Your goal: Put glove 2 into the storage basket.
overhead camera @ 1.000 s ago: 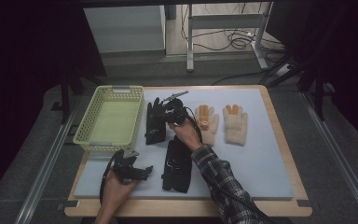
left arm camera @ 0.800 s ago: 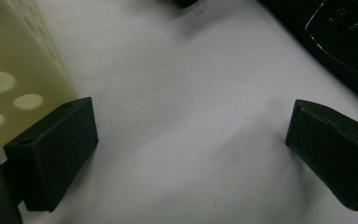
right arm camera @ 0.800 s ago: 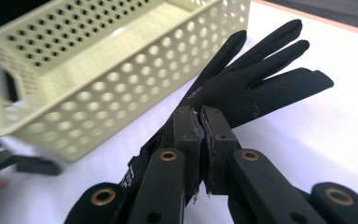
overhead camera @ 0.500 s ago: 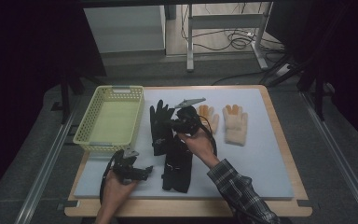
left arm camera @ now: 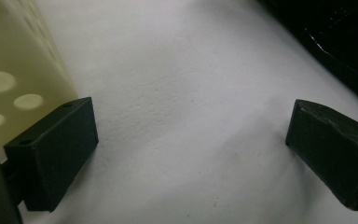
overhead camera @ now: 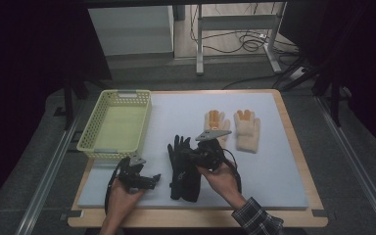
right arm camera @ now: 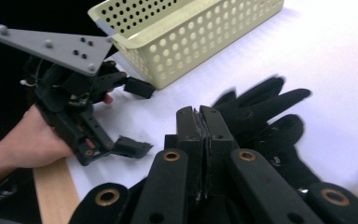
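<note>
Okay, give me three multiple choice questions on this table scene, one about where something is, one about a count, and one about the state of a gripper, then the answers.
1. Where does the yellow basket sit on the table?
A. far left
B. far right
C. near middle

2. How many tan gloves lie on the table?
A. one
B. two
C. four

3. How do the jaws of the left gripper stand?
A. shut on a glove
B. shut on nothing
C. open, with nothing between them

Answers: 1 A, the high view puts it at the far left corner. 2 B, a pair lies side by side. 3 C, bare table shows between the jaws.
</note>
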Action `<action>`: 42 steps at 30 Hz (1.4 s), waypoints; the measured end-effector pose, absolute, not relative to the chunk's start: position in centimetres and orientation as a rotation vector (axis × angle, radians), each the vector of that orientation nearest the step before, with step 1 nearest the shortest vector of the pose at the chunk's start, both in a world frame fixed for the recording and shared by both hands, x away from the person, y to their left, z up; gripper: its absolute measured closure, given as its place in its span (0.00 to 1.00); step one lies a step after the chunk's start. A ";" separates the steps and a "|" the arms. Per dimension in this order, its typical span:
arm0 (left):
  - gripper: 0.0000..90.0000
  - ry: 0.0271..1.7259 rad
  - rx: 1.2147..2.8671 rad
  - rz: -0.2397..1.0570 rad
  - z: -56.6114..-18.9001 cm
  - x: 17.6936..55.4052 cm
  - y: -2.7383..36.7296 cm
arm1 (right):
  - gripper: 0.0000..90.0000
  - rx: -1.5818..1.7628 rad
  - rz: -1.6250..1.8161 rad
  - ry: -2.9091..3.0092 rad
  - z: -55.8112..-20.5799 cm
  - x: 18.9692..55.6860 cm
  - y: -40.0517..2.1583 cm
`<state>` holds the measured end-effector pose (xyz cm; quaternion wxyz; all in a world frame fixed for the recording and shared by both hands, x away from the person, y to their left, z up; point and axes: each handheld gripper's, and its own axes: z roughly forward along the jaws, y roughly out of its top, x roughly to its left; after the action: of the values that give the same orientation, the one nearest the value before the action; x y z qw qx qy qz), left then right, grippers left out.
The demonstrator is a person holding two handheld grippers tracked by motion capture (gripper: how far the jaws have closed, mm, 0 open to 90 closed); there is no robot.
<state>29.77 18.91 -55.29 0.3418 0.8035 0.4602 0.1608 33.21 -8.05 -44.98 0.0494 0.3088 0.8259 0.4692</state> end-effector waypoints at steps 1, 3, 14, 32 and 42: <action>0.03 1.197 2.089 0.418 -55.3 29.8 18.9 | 0.97 0.944 1.432 2.521 -45.1 33.0 -8.0; 0.03 1.199 2.084 0.418 -55.3 29.8 18.9 | 0.97 0.940 1.431 2.526 -45.2 32.8 -7.9; 0.03 1.199 2.088 0.420 -55.3 29.8 18.9 | 0.77 0.903 1.236 2.547 -48.0 31.8 -10.7; 0.03 1.197 2.091 0.422 -55.3 29.8 18.9 | 0.97 0.788 1.040 2.642 -51.2 34.5 -6.6; 0.03 1.195 2.092 0.423 -55.3 29.8 18.9 | 0.97 0.978 1.272 2.478 -47.1 33.7 -7.2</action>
<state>29.78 18.91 -55.29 0.3407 0.8042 0.4591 0.1626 33.66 -7.16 -47.14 0.0946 0.3297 0.8356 0.4291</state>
